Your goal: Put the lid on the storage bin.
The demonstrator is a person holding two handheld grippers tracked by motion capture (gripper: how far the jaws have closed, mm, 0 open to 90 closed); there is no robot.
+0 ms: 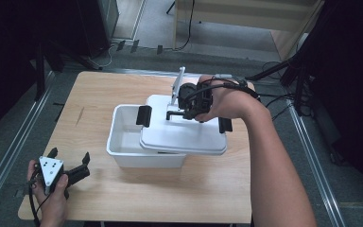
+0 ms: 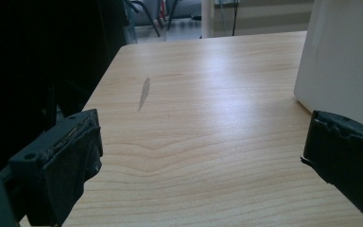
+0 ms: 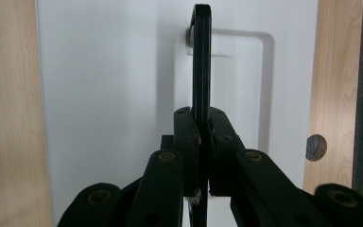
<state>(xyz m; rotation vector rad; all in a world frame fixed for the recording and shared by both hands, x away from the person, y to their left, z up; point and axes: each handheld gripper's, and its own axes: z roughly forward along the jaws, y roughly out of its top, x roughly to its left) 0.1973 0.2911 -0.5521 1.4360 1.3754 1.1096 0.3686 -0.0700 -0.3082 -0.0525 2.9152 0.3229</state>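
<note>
1. While my right tool (image 1: 172,113) is clamped on the black handle (image 3: 201,61) of the white lid (image 1: 184,135), the lid lies skewed across the white bin (image 1: 123,142), covering its right part and leaving the left part open
2. I judge the job about half done: the lid is in my grip and rests on the bin, but it isn't squared to the rim, so lining it up and seating it remains
3. One black side latch (image 1: 143,116) stands up at the lid's left edge and another (image 1: 225,125) at its right; neither looks fastened
4. My left tool (image 1: 68,165) waits with jaws wide apart and nothing between them, low on the surface (image 1: 208,189) near its front left corner, just beside the bin wall (image 2: 345,56)
5. Room to move: bare surface lies in front of the bin and to its left; the right side is tighter, with the surface edge close behind my right hand (image 1: 227,101)
</note>
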